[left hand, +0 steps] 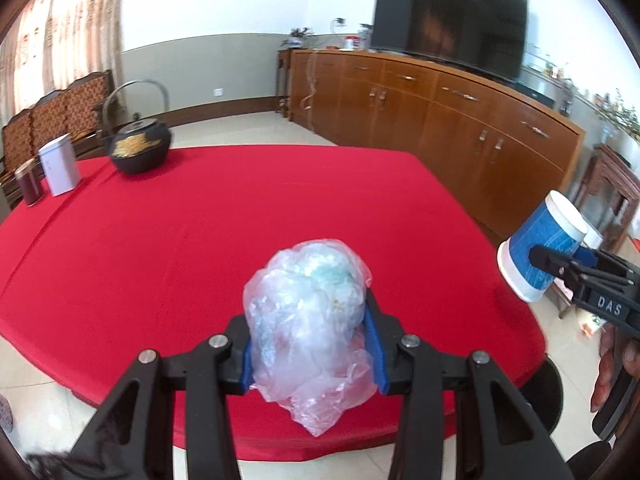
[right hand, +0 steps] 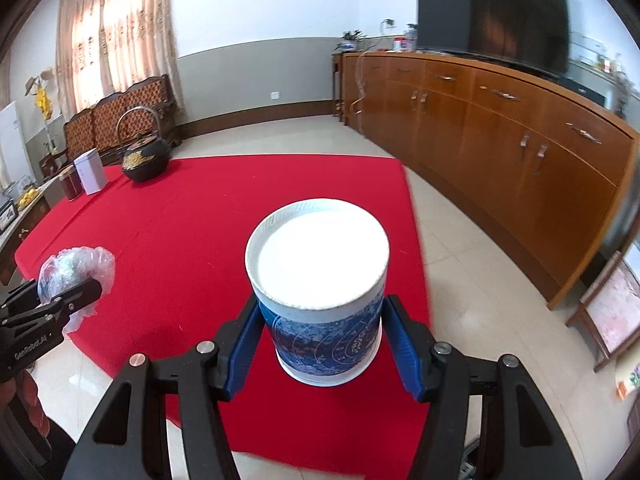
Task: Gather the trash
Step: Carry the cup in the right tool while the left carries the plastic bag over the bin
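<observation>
Plastic bag (left hand: 308,320) wad sits clamped between the left gripper (left hand: 312,344) pads; paper cup (right hand: 320,296) is clamped in the right gripper (right hand: 322,344), bottom toward the camera. Both are held above the near edge of the red table (left hand: 160,248). Looks like carry stage: next move needs a bin, none in view.

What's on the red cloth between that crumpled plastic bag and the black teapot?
Nothing: in the left wrist view, only bare red tablecloth stretches between the plastic bag and the black teapot.
</observation>
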A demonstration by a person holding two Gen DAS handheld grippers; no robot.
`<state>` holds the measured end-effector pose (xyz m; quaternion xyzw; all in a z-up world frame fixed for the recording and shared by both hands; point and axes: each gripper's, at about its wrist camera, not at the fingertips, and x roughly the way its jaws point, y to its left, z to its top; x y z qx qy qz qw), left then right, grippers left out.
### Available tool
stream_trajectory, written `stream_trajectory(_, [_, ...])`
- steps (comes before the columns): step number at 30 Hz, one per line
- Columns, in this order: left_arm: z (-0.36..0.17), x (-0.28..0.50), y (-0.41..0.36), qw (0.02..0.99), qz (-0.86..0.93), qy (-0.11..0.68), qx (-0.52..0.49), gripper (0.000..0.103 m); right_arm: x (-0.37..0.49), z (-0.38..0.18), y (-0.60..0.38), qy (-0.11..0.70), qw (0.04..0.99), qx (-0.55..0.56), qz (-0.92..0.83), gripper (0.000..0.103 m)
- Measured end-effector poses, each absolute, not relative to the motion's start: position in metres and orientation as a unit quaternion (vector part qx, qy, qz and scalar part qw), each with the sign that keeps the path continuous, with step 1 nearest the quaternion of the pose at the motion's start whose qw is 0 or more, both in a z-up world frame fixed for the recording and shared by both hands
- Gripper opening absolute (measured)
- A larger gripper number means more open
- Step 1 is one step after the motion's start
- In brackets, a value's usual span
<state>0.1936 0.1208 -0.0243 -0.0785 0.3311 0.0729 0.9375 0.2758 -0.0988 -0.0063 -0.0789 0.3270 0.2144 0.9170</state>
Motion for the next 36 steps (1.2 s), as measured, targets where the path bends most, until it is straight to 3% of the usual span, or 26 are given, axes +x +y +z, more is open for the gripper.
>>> stream_trajectory(36, [-0.043,0.209,-0.108,0.922,-0.145,0.358,0.009,0.045,0.200,-0.034,-0.372,0.357,0.934,0.000,0.018,0.062])
